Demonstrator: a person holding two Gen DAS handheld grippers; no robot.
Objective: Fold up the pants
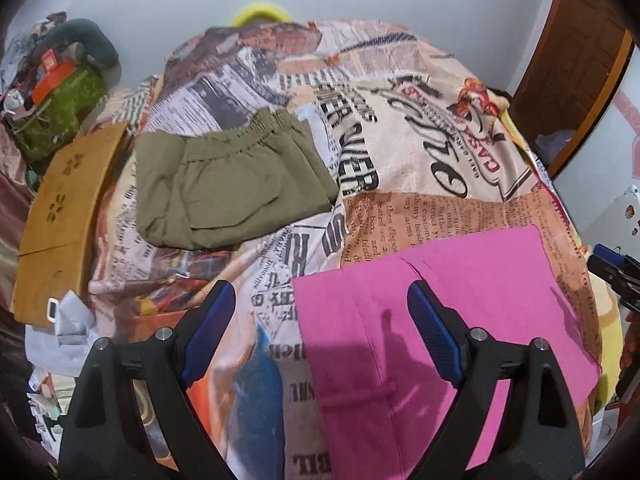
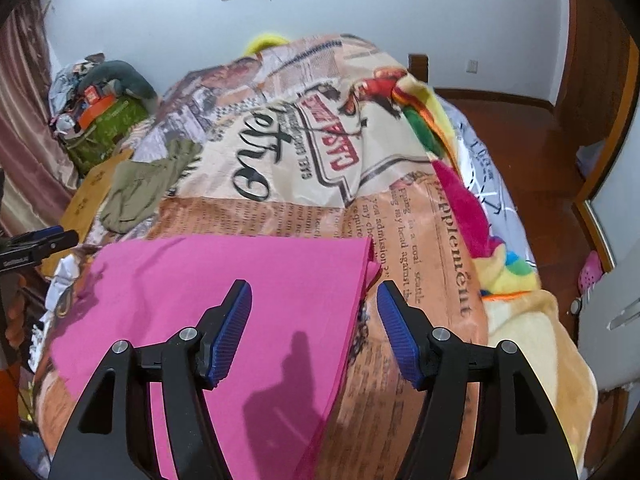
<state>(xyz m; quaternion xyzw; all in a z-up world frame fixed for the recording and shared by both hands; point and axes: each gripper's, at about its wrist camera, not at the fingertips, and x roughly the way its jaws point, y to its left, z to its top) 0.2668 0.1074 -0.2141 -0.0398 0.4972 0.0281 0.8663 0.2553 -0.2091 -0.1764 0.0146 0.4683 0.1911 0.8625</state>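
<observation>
While the pink pants (image 2: 224,280) lie flat and partly folded on the bedspread (image 2: 400,240), both the left gripper (image 1: 322,336) and right gripper (image 2: 314,332) hover above them with fingers apart, so more folds seem left.

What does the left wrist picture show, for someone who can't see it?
An open left hand-held gripper hovers over flat bright pink cotton pants on a newspaper-print bedspread. Folded olive-green pants with an elastic waistband lie farther back, beside a tan cardboard box.
</observation>
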